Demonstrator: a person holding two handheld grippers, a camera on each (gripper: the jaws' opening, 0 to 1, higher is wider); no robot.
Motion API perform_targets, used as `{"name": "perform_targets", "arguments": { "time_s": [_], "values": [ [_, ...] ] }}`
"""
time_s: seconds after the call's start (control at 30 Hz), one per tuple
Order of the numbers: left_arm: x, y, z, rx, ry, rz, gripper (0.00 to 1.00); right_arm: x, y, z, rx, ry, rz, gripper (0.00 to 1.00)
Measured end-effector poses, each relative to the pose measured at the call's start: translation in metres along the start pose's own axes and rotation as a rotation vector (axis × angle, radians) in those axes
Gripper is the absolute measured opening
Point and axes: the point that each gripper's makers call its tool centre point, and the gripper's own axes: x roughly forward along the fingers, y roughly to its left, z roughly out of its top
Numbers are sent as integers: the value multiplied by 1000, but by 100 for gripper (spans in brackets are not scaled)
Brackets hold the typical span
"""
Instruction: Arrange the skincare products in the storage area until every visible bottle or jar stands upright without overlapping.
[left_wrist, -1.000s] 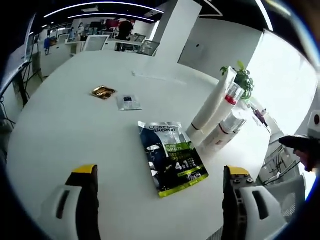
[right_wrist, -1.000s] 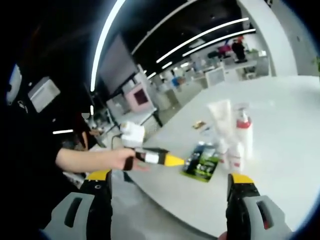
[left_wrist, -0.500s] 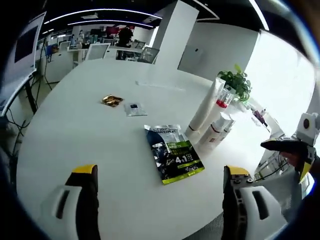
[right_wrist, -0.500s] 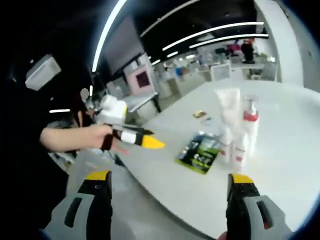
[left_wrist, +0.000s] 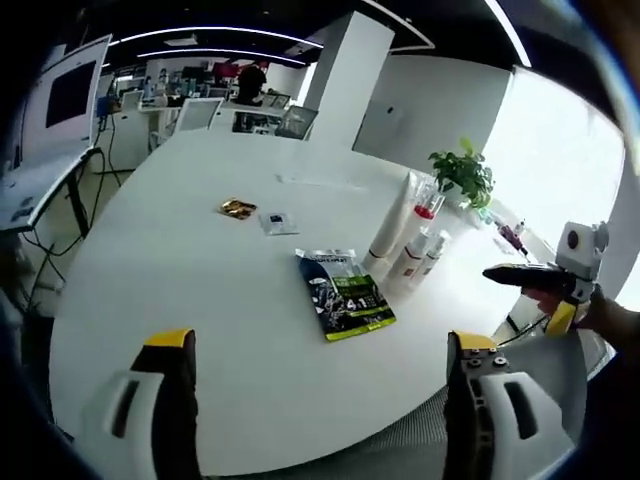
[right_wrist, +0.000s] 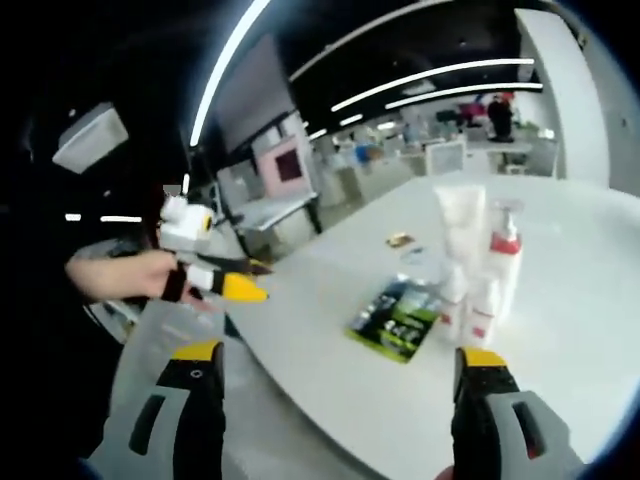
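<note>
Skincare products stand together on a white round table (left_wrist: 180, 300): a tall white tube (left_wrist: 390, 225), a pump bottle with a red collar (left_wrist: 421, 222) and small white bottles (left_wrist: 415, 262). A dark and green sachet (left_wrist: 345, 296) lies flat beside them. My left gripper (left_wrist: 322, 341) hangs open and empty, well back from the table. In the right gripper view the tube (right_wrist: 462, 232), pump bottle (right_wrist: 505, 255), small bottles (right_wrist: 478, 312) and sachet (right_wrist: 395, 318) lie ahead of my right gripper (right_wrist: 340, 353), also open and empty. A hand holds each gripper: the left gripper (right_wrist: 240, 290), the right gripper (left_wrist: 522, 288).
A gold packet (left_wrist: 238, 208) and a small pale sachet (left_wrist: 277, 222) lie farther back on the table. A potted plant (left_wrist: 462, 172) stands behind the bottles. Office desks, chairs and a white pillar (left_wrist: 335, 80) fill the background. The table's near edge (right_wrist: 330, 420) curves below the sachet.
Both cameras have drawn back from the table, so the products look smaller and farther off. In the right gripper view the hand with the left gripper now sits farther left. Both grippers stay open.
</note>
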Motion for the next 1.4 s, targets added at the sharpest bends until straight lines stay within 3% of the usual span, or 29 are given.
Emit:
{"name": "perform_targets", "arguments": {
  "time_s": [0.23,0.37,0.63,0.83,1.13,1.4],
  "values": [
    [-17,5,-1,-17,-47,-12,99,0,-7,0,24,-10,-6,98],
    [-18,3,13,-10,-114,-16,98,0,-6,-1,9,-7,-10,98],
    [-15,-1,10,-13,-99,-39,96,1,-9,-1,11,-7,-20,97],
    [-12,-6,11,-24,-102,-75,95,3,-14,-7,17,33,-43,97],
    [-9,-6,6,18,-78,-61,95,4,-4,-7,-6,36,-2,98],
    [-8,-5,5,-53,-69,-88,94,4,-6,-6,-12,30,-19,97]
  ]
}}
